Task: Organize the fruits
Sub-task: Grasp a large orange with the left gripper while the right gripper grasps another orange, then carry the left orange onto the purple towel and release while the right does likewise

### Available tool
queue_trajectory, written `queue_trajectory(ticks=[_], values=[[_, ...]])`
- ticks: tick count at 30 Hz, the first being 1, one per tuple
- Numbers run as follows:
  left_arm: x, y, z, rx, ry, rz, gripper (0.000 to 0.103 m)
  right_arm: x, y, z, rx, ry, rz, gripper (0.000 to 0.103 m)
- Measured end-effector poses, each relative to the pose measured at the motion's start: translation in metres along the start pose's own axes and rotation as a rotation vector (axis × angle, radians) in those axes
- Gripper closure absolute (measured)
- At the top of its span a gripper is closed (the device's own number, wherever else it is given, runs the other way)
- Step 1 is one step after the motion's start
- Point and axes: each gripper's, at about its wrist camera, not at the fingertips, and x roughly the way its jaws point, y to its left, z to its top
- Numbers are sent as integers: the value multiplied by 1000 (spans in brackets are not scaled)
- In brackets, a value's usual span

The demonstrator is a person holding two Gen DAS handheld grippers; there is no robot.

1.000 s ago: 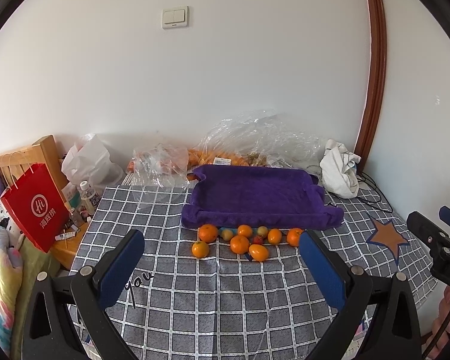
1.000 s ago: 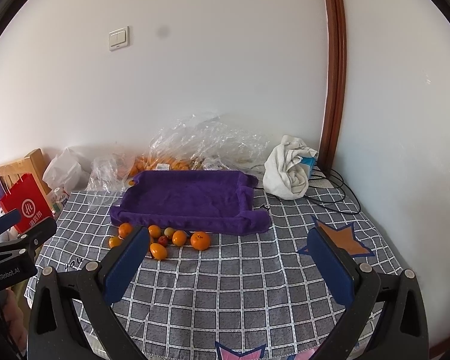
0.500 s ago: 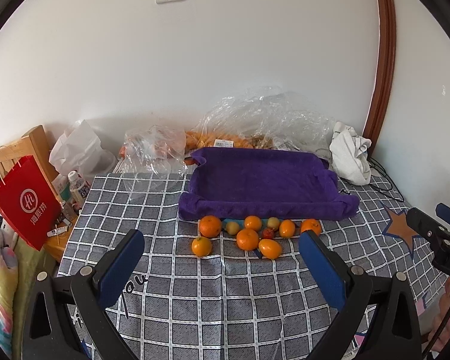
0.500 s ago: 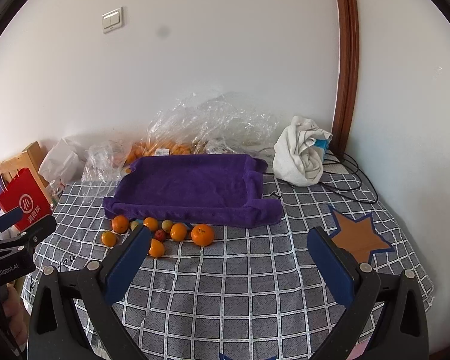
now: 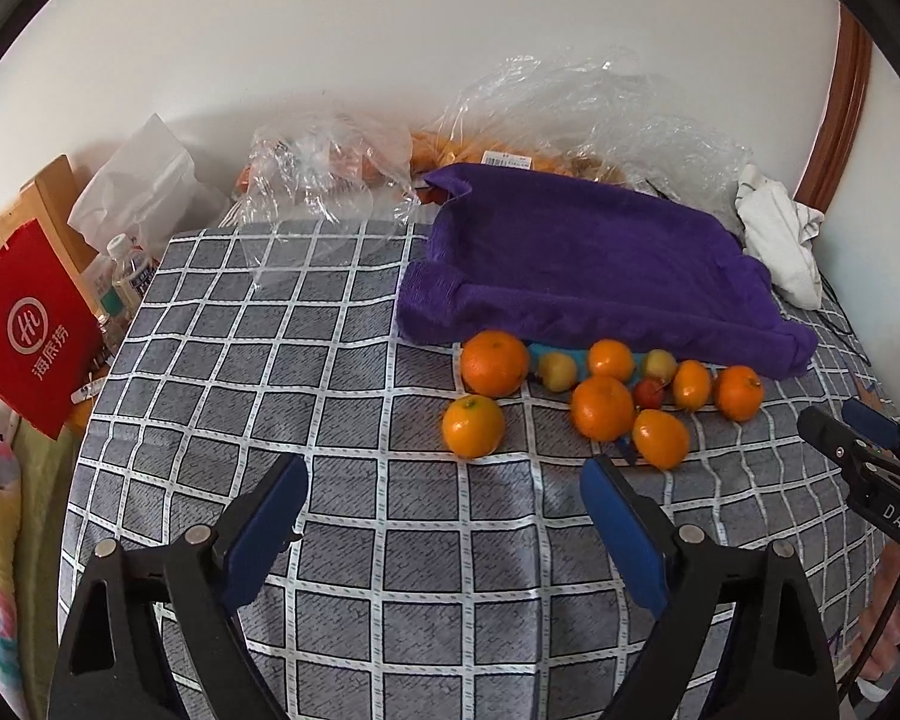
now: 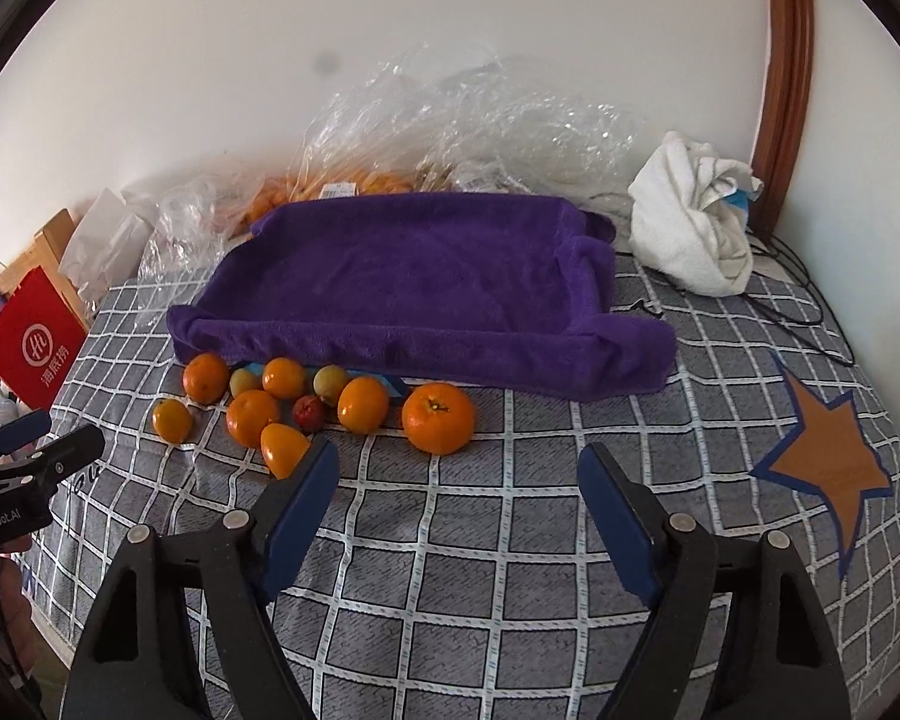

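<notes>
A shallow purple plush tray (image 6: 402,276) sits on the desk under a grey cloth with a white grid (image 5: 306,360), and it serves as the landmark here. Along the tray's near rim lies a loose cluster of small round orange citrus fruits (image 5: 601,407) mixed with a few yellowish ones and a tiny red one, all on the cloth and none yet inside, so the sorting looks barely begun. The left gripper (image 5: 444,495) hovers on the near side of the cluster from the tray, its jaws released with nothing between them, and they have just been closing. The right gripper (image 6: 459,474) hangs just short of the largest orange fruit (image 6: 438,417) at the cluster's end, jaws likewise empty and just narrowing, probably sizing for a pick. Crumpled clear plastic bags (image 6: 450,120) lie behind the tray.
</notes>
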Motion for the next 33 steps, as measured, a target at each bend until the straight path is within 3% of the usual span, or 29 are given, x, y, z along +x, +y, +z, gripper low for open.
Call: queue_trajectory(ticks=[3,8,15,18,28,33], values=[[13,9,-3,-24,30,-14,27,27,4,-3,-12,49,25,42],[29,17,-2,-31,34,-61,34,59,5,-2,-16,91,44,53],[50,9,2,-16,46,-139,40,80,6,3,-28,73,38,53],[59,1,4,-4,61,-143,49,87,4,4,-26,78,34,60],[74,-6,4,-8,63,-158,70,78,-12,2,5,74,77,60],[76,-7,4,-16,63,-163,70,70,-15,-2,11,75,66,60]])
